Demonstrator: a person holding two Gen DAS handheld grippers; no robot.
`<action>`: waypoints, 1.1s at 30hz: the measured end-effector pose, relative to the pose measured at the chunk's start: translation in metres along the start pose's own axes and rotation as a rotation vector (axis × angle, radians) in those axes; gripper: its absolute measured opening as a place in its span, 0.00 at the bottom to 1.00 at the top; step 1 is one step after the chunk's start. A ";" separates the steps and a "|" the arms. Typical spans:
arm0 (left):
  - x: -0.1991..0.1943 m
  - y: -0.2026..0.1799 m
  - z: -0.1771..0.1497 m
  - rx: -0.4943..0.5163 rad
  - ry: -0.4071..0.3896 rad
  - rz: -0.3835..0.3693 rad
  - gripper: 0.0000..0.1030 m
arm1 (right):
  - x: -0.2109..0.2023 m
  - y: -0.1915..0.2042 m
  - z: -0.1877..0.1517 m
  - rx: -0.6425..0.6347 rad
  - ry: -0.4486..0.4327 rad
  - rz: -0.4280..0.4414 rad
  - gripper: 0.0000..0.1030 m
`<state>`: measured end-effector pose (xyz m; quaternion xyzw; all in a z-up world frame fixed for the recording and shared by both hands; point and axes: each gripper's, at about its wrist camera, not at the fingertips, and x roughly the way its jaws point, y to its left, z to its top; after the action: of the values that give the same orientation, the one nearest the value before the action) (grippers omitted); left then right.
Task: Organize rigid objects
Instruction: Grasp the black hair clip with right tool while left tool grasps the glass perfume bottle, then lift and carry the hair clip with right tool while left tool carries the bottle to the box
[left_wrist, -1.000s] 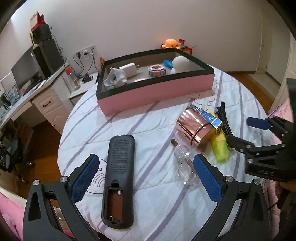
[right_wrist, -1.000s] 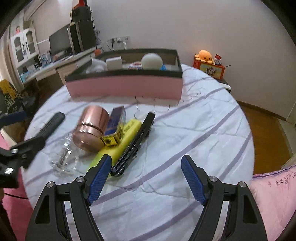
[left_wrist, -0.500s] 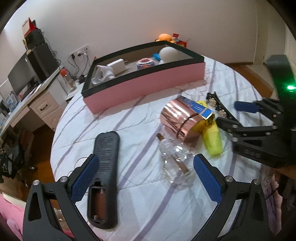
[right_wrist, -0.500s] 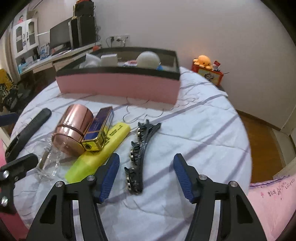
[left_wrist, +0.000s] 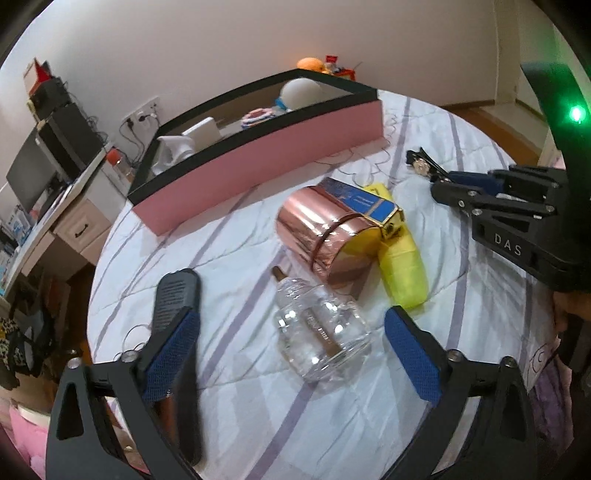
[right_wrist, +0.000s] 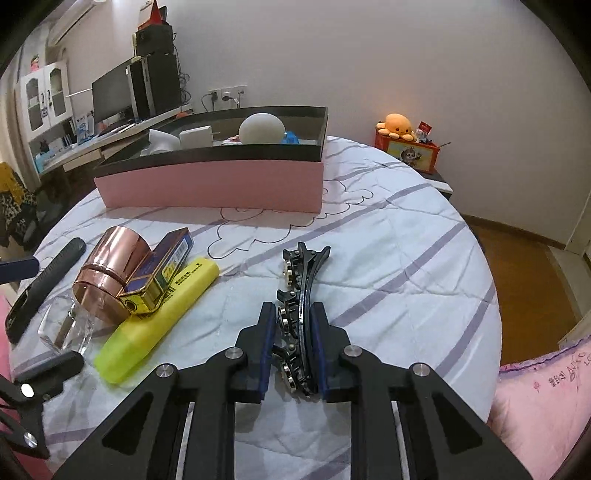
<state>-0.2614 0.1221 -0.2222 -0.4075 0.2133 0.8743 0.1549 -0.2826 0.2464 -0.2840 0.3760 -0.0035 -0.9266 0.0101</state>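
The right claw (right_wrist: 293, 328) is clamped on a black hair clip (right_wrist: 299, 291) lying on the striped surface (right_wrist: 388, 258); the clip's near end is hidden between the pads. The left claw (left_wrist: 291, 354) stands wide, its jaws closing, around a clear bottle (left_wrist: 321, 332) without touching it. Its left finger (left_wrist: 170, 354) covers part of the remote (left_wrist: 177, 295). A copper tin (left_wrist: 325, 236), blue case (left_wrist: 365, 201) and yellow marker (left_wrist: 402, 266) lie bunched, overlapping. The pink box (right_wrist: 221, 188) sits far; its contents are half hidden by the rim.
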 end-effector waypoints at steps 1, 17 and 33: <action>0.003 -0.001 0.000 0.007 0.013 -0.005 0.75 | 0.000 -0.001 0.000 0.001 -0.001 0.004 0.18; 0.011 0.006 -0.001 -0.064 0.043 -0.142 0.53 | 0.000 -0.003 0.000 0.018 -0.009 0.027 0.18; -0.021 0.049 0.002 -0.141 -0.056 -0.214 0.52 | -0.009 -0.005 0.002 0.075 -0.004 0.071 0.19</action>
<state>-0.2710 0.0788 -0.1928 -0.4134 0.1023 0.8765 0.2243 -0.2774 0.2511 -0.2765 0.3740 -0.0515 -0.9256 0.0286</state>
